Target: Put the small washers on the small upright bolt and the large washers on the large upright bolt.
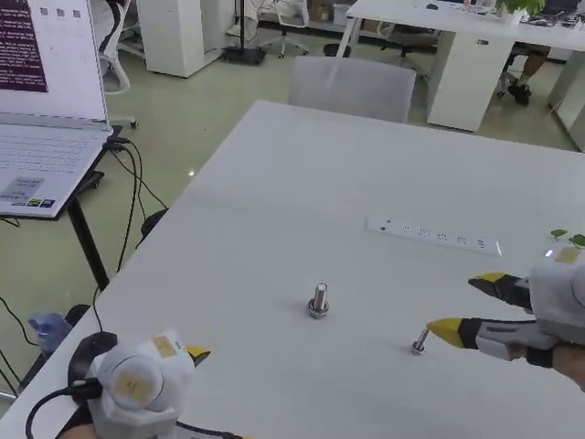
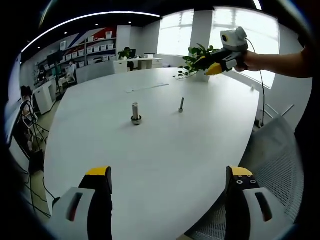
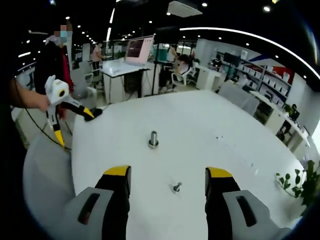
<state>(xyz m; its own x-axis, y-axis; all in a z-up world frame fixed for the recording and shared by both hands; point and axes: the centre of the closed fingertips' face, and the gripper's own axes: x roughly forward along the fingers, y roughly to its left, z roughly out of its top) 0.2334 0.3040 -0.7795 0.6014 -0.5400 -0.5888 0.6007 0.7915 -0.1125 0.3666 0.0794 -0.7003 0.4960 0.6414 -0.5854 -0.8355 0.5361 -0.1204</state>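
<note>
Two bolts stand upright on the white table [image 1: 274, 183]. The large bolt [image 1: 318, 300] is near the middle, and the small bolt [image 1: 420, 342] stands to its right. My right gripper [image 1: 463, 305] hovers open just right of the small bolt, with nothing between its yellow-tipped jaws. My left gripper [image 1: 212, 393] is open at the table's near left corner and holds nothing. The left gripper view has its open jaws [image 2: 169, 172] facing the large bolt [image 2: 135, 112] and small bolt [image 2: 181, 104]. In the right gripper view the small bolt [image 3: 176, 187] sits between the open jaws [image 3: 168, 172], and the large bolt [image 3: 153, 139] stands farther off.
A white power strip [image 1: 432, 234] lies behind the bolts. An open laptop [image 1: 46, 155] sits on a stand at the left. A grey chair [image 1: 352, 87] is at the far edge. A potted plant [image 2: 197, 60] stands at the right edge.
</note>
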